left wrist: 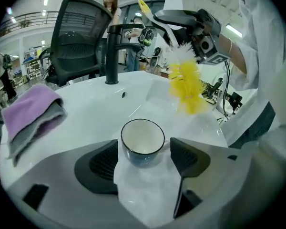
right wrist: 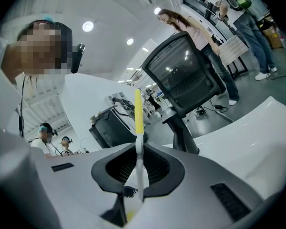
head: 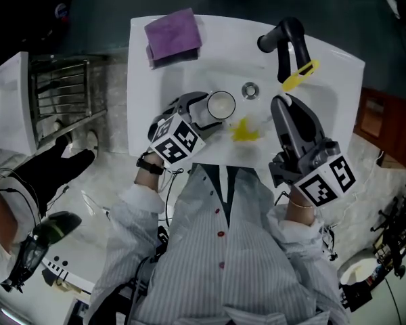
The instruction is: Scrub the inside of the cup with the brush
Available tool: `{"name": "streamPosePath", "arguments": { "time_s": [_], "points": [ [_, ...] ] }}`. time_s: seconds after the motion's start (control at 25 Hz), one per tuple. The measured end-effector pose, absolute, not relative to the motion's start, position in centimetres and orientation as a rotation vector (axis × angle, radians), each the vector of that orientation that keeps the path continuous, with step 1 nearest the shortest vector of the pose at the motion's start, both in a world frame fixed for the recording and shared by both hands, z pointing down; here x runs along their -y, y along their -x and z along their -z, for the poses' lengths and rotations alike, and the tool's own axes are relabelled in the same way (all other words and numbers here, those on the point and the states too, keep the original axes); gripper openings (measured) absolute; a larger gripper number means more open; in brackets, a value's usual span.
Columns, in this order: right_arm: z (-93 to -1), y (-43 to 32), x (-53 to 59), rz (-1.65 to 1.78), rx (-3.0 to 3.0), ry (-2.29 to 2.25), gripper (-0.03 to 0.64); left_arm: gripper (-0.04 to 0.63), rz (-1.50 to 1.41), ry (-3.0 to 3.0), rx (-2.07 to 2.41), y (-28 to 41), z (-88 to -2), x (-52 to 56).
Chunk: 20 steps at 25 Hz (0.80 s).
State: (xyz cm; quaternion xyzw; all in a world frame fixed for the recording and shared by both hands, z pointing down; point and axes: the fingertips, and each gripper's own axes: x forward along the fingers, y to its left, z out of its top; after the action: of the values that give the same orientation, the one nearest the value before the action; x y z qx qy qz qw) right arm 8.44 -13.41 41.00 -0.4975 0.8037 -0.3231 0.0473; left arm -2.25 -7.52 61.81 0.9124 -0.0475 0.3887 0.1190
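The left gripper holds its jaws apart, with the cup upright between them in the white sink, centre of the frame; the right gripper is closed on the handle of the brush; its yellow bristles hang lower right of the cup.

Overhead head view and close left gripper view share cup.

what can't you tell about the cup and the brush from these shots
- Handle of the cup, if any: in the head view the left gripper covers one side. In the left gripper view the far side sits behind the cup's own rim.
- Bristles of the brush: in the right gripper view they are cut off below the right gripper. In the left gripper view they are blurred.
- Any residue inside the cup: too small to tell in every view.
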Motion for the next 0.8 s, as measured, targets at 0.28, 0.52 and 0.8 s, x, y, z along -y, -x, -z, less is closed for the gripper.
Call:
{"name": "streamPosePath", "arguments": {
  "time_s": [0.28, 0.52, 0.8],
  "points": [
    [-41.7, -9.1, 13.1, 1.011, -2.426, 1.54, 0.063, 0.367, -1.26, -2.71, 0.007, 1.4, -64.0, 7.4],
    [-42.1, -9.5, 12.9, 1.025, -2.422, 1.556, 0.063, 0.379, -1.316, -2.748, -0.09, 0.3, -65.4, 7.1],
    [-42.3, -10.0, 12.4, 1.032, -2.396, 1.583, 0.063, 0.379, -1.294, -2.799, -0.126, -0.5, -65.5, 7.3]
  ]
}}
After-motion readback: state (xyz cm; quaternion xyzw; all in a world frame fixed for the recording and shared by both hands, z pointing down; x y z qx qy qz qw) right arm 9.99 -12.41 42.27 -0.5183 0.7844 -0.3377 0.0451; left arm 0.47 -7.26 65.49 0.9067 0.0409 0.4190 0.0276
